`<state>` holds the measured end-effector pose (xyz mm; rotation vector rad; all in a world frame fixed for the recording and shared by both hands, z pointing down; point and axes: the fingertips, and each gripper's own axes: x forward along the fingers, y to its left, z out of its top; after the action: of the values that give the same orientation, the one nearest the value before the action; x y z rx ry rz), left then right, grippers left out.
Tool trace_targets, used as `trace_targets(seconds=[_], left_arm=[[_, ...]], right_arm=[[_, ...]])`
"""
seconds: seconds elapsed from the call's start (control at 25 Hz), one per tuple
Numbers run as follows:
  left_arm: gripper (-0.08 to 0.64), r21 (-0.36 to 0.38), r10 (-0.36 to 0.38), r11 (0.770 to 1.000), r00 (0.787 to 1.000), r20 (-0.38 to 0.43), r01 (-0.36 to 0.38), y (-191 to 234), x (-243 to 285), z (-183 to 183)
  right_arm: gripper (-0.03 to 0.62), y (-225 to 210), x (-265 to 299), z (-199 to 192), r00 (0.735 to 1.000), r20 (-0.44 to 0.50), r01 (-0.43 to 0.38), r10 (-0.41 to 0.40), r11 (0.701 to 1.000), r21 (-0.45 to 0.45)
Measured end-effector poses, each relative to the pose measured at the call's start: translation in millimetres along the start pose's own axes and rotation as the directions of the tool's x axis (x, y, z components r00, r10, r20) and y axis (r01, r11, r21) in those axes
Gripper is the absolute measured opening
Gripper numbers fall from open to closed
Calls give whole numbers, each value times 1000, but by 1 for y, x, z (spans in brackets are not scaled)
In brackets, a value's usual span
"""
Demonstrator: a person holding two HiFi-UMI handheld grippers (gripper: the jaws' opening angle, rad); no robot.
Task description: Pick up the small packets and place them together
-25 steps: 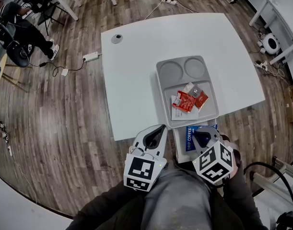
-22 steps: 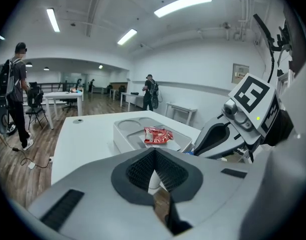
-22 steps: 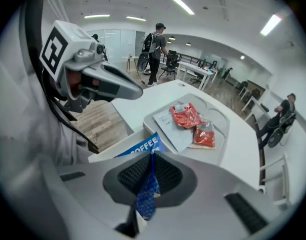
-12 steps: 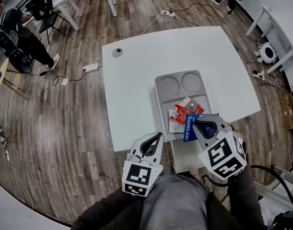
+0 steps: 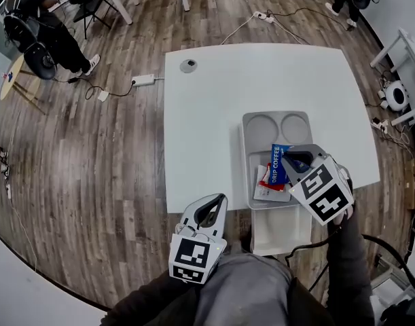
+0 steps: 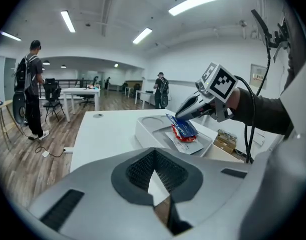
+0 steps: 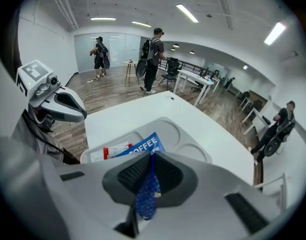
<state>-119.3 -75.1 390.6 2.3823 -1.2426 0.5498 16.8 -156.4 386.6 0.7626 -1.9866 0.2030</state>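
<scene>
Right hand-held gripper (image 5: 293, 161) pinches a blue drip-coffee packet (image 5: 280, 164) over the grey tray (image 5: 250, 123) on the white bench (image 5: 214, 94). Left hand-held gripper (image 5: 219, 200), jaws pressed together and empty, hangs at the bench's near edge. A red packet (image 5: 267, 177) lies in the tray, just under the blue one.

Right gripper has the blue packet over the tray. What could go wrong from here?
1. The right gripper pinches the blue packet near one end, and most of it hangs free. It may swing or slip out before it is set down.
2. The packet hangs partly over the red packets in the tray. Dropped from there, it may land tilted on them, or slide and hide them, rather than lie beside them.
</scene>
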Motion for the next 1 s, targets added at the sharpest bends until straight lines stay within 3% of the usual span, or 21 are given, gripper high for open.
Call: trace_targets(seconds=[0.2, 0.48, 0.84, 1.0], left_arm=[[-5, -9, 6, 1000, 1000, 0, -6, 5, -1, -2], [-5, 1, -6, 1000, 1000, -1, 6, 2, -4, -1], [-5, 35, -49, 998, 999, 17, 48, -7, -5, 4], [-5, 75, -103, 992, 994, 27, 101, -19, -6, 5]], right_arm=[[30, 3, 11, 2, 1000, 8, -19, 19, 1000, 10], [31, 4, -6, 13, 996, 89, -2, -3, 999, 52], [31, -4, -65, -1, 964, 203, 123, -171, 965, 231], [29, 13, -80, -24, 950, 236, 110, -203, 929, 354]])
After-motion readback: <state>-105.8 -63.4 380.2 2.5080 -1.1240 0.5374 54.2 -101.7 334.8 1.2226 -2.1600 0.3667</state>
